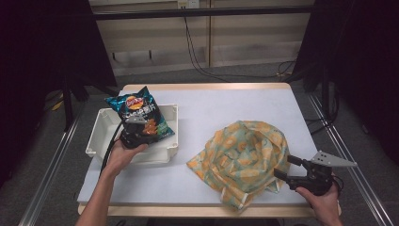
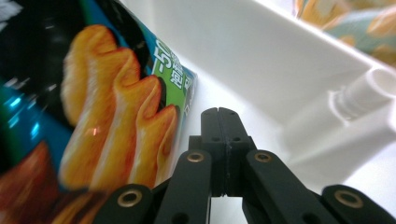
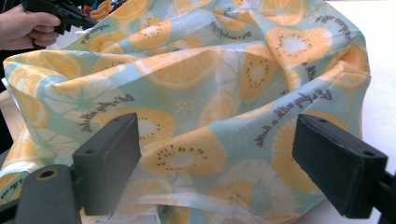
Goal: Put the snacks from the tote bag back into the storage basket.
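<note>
A dark blue chip bag (image 1: 139,112) lies tilted over the white bin (image 1: 101,134) at the table's left. My left gripper (image 1: 138,131) sits at the bag's lower edge. In the left gripper view its jaws (image 2: 223,122) are pressed together, and the chip bag (image 2: 116,107) leans along their left side inside the bin (image 2: 280,60). I see nothing between them. At the right, a cloth bag (image 1: 244,153) printed with orange slices lies crumpled. My right gripper (image 1: 283,166) stands open at its near right edge. The cloth bag (image 3: 210,84) bulges up just ahead of the spread right gripper (image 3: 215,168).
The white table (image 1: 221,106) ends in a wooden front edge just below both hands. Metal rails run along the floor on both sides, and cables hang at the back. In the right gripper view the other hand (image 3: 23,28) shows at the top left.
</note>
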Motion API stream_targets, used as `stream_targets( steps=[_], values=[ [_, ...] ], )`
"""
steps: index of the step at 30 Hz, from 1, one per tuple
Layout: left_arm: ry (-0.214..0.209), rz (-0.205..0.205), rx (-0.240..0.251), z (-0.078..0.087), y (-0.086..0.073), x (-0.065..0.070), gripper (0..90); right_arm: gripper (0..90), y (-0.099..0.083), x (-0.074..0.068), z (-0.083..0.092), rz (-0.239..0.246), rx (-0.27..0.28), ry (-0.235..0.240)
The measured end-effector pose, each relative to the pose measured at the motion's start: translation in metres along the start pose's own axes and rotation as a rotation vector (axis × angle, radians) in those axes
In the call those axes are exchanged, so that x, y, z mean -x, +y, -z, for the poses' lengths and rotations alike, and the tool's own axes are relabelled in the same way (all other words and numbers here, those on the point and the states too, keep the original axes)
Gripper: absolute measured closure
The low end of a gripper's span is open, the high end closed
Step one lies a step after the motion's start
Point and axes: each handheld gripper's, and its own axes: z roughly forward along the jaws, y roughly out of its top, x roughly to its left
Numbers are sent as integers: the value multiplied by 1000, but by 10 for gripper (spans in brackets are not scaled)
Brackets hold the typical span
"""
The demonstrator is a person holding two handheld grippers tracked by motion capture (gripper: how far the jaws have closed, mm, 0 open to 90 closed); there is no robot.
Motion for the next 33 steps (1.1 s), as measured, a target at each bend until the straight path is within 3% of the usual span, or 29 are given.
stream_targets(
  steps=[5, 12, 14, 15, 22, 24, 25, 27, 30, 33],
  values=[
    [18, 41, 72, 15, -10, 2, 869, 149, 0, -1, 0, 2, 2, -1],
    [30, 46, 162, 32, -22, 17, 723, 149, 0, -1, 2, 1, 6, -8],
    [24, 55, 185, 37, -26, 21, 628, 149, 0, -2, 3, 1, 7, -10],
    [41, 68, 208, 41, -28, 24, 563, 149, -1, -2, 3, 3, 10, -11],
    [72, 93, 283, 58, -44, 42, 296, 149, -1, -3, 5, -1, 14, -17],
    [69, 96, 299, 61, -49, 49, 277, 149, -1, -4, 5, -1, 13, -19],
    [60, 73, 302, 62, -52, 55, 278, 149, -1, -4, 5, 2, 12, -16],
    [87, 51, 311, 64, -56, 64, 266, 149, -1, -4, 5, 4, 15, -15],
    [83, 56, 334, 68, -65, 73, 237, 149, -1, -4, 5, 2, 15, -17],
    [109, 46, 332, 69, -76, 82, 202, 155, -2, -4, 7, 3, 21, -24]
  ],
)
